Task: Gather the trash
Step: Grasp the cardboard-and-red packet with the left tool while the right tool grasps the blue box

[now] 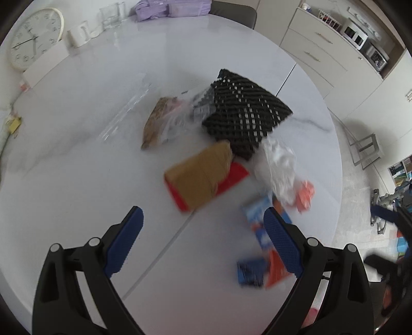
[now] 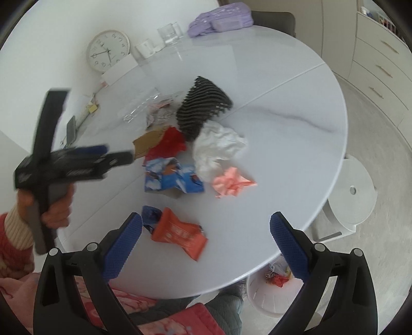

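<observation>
I am looking down on a round white marble-look table (image 2: 283,108) with a seam across it, beside pale cabinet drawers (image 1: 316,49). A round white wall clock (image 2: 108,50) leans at the far edge, near clear glass tumblers (image 2: 170,33) and a lilac plastic pack (image 2: 221,18).

The trash lies scattered mid-table: a black woven mesh pad (image 2: 203,105), a crumpled white plastic bag (image 2: 219,149) touching it, a crumpled pink paper (image 2: 233,181), a blue printed snack wrapper (image 2: 172,176), a red wrapper with brown cardboard (image 1: 203,177), and nearest me an orange foil wrapper (image 2: 180,233) beside a small dark-blue wrapper (image 2: 150,215).

My right gripper (image 2: 206,224) is spread wide and empty above the near table edge, the orange wrapper between its blue pads. My left gripper (image 1: 203,219) is also wide apart and empty, hovering over the table just short of the cardboard piece. The right view shows it blurred, held in a hand (image 2: 55,206) with a red sleeve.

Under the table edge stands a white plastic bin (image 2: 270,293) holding some wrappers.
</observation>
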`<state>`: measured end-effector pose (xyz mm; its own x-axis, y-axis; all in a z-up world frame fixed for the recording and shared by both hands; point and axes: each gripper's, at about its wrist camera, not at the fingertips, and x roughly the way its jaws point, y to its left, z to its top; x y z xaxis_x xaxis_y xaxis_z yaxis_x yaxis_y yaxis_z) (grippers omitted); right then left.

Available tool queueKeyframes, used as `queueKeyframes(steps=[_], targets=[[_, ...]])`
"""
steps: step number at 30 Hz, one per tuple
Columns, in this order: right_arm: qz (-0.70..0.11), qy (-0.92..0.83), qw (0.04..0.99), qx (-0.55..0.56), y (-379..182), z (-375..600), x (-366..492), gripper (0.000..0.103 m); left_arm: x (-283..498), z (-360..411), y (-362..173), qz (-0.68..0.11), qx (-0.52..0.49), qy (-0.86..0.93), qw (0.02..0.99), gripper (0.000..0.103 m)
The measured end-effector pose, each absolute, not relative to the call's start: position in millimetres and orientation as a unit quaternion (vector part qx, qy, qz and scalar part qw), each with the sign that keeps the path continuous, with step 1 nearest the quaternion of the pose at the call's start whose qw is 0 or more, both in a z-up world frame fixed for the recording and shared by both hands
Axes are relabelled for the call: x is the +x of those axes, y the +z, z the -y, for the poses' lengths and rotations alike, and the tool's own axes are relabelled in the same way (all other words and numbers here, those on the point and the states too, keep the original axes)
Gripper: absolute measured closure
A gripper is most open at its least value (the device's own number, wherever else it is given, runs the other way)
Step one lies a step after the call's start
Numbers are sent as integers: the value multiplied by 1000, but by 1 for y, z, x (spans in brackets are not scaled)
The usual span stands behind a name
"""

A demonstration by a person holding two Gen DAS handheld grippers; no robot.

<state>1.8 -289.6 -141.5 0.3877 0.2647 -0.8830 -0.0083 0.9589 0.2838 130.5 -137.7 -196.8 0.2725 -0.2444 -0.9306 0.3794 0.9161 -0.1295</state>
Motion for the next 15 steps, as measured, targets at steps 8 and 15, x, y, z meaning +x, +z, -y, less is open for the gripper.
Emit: queueKeyframes(steps=[8, 15], targets=[[-583, 69, 803, 102, -150, 272, 8, 4, 164, 163, -219, -519, 209, -315, 766, 13], [-599, 33, 788, 138, -158, 258, 8, 4, 185, 175, -255, -517, 281, -372, 718, 40]])
